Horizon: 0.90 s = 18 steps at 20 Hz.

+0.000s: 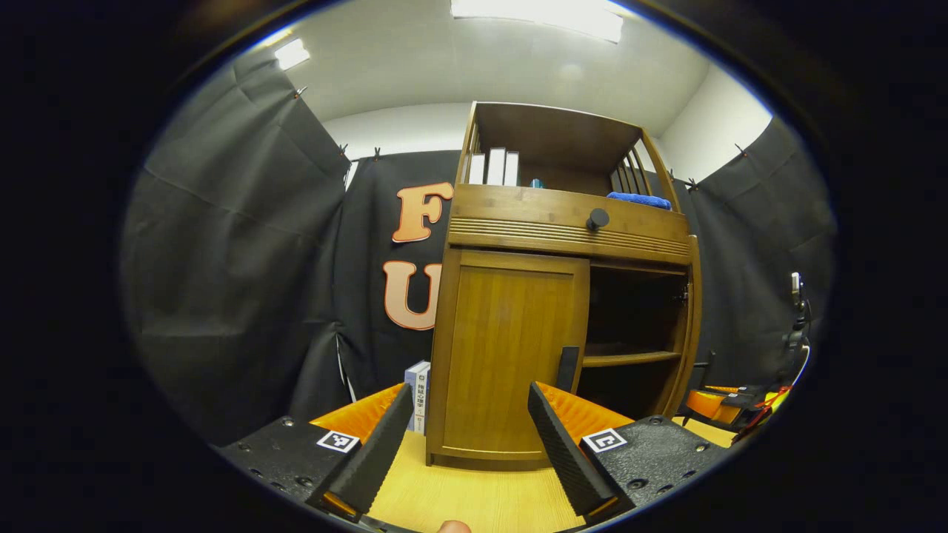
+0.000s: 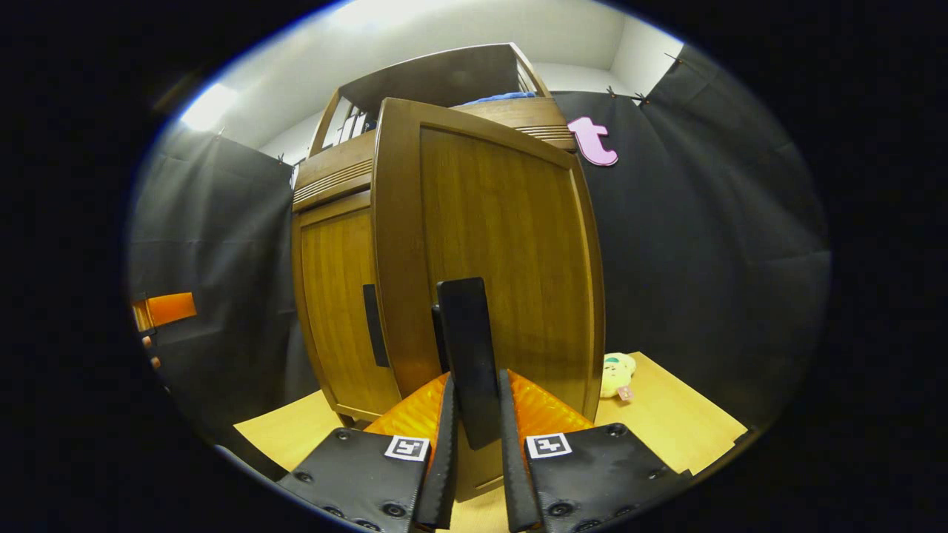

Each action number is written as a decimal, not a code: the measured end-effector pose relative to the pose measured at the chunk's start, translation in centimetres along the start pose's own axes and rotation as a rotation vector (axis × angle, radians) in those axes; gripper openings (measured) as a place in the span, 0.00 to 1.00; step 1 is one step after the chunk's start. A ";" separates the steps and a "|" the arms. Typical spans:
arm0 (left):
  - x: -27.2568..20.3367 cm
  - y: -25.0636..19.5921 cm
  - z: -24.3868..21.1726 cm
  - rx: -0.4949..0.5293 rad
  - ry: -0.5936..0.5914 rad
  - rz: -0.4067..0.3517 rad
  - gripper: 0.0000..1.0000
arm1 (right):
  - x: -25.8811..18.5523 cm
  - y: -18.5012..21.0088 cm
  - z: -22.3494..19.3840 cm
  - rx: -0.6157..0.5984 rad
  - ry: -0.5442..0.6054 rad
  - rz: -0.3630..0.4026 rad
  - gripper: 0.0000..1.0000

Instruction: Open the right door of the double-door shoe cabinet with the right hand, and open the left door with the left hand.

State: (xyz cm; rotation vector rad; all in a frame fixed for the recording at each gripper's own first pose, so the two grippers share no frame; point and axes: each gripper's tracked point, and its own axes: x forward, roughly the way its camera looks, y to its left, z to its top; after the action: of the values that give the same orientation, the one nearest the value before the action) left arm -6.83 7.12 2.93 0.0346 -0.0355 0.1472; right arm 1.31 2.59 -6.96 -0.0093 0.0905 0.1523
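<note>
The wooden shoe cabinet (image 1: 518, 222) stands on a light wood table. Its left door (image 1: 503, 355) is closed, with a dark vertical handle (image 1: 568, 368) at its right edge. My left gripper (image 1: 470, 392) is open, a short way in front of that door and touching nothing. The cabinet's right half is open, showing a shelf (image 1: 629, 359). In the right gripper view the right door (image 2: 496, 244) is swung outward. My right gripper (image 2: 475, 381) is shut on that door's dark handle (image 2: 466, 348). The left door (image 2: 333, 311) and its handle (image 2: 374, 326) sit behind it.
A drawer with a round knob (image 1: 597, 218) runs above the doors. Books (image 1: 495, 167) and a blue cloth (image 1: 638, 199) lie on the top shelf. A boxed book (image 1: 418, 392) leans at the cabinet's left. A small plush toy (image 2: 617, 374) lies on the table (image 2: 689, 422).
</note>
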 end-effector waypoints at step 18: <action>0.2 -2.3 -0.8 -0.012 0.020 -0.037 0.92 | -4.3 -5.2 0.7 -0.065 -0.020 -0.063 0.18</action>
State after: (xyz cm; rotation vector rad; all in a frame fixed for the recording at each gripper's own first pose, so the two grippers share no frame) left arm -6.26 4.94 2.08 0.0221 -0.0154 0.1099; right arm -2.11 -3.15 -5.90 -0.0755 0.0654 0.0926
